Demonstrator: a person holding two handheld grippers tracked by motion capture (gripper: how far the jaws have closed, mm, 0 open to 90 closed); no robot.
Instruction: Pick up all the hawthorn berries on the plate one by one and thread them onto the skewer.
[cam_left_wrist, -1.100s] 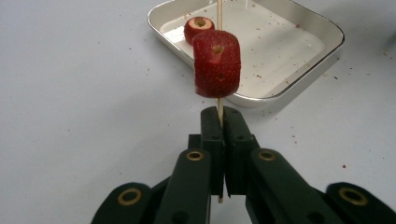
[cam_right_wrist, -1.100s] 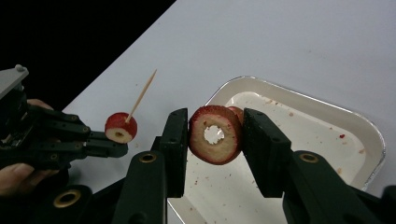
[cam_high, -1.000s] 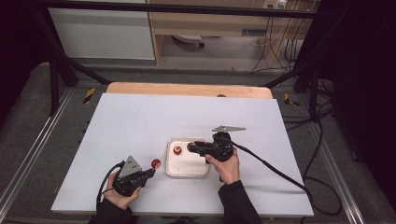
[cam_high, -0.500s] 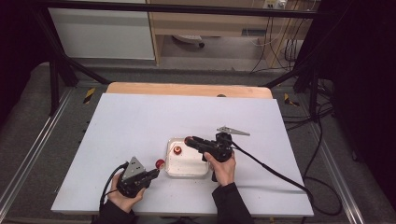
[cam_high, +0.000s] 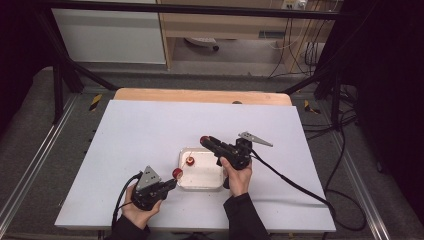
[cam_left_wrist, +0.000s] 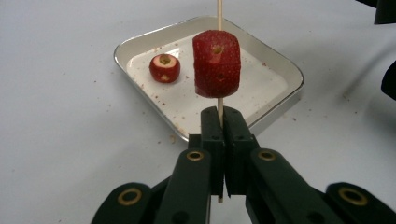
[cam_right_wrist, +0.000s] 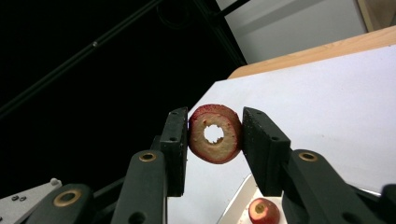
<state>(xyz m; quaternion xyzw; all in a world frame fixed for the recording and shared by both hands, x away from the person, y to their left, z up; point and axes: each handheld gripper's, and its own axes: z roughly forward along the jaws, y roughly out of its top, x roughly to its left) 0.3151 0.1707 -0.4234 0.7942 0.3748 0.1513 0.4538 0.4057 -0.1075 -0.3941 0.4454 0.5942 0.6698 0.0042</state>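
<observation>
Your left tool (cam_left_wrist: 219, 135) is clamped fully shut on a thin wooden skewer (cam_left_wrist: 219, 14), gripping it low on the shaft so that the length above stays free for loading. One red fruit piece (cam_left_wrist: 217, 64) is already threaded on and sits just above the tool's tips, over the near edge of the tray (cam_left_wrist: 280, 105). In the high view this left tool (cam_high: 170, 182) sits just off the tray's (cam_high: 201, 186) near left corner, with the skewered piece (cam_high: 177, 173) at that corner.

Your right tool (cam_right_wrist: 215, 135) is partly closed on a cored fruit ring (cam_right_wrist: 215, 133), its pads pressing the red skin on opposite sides. That grip leaves the central hole unblocked and facing out, which I judge is why you hold it by the rim: the skewer can pass straight through. In the high view the right tool (cam_high: 212, 143) holds the ring (cam_high: 204, 140) raised above the tray's far right corner, well apart from the skewer tip.

A third, smaller fruit piece (cam_high: 190, 160) lies inside the tray toward its far left, cut face up and hole showing; it also appears in the left gripper view (cam_left_wrist: 164, 68) and the right gripper view (cam_right_wrist: 264, 211). The tray itself rests on the white counter (cam_high: 125, 135), collecting the crumbs and juice scattered around it.

To my eye, the next step is bringing the ring's hole in line with the skewer point.
</observation>
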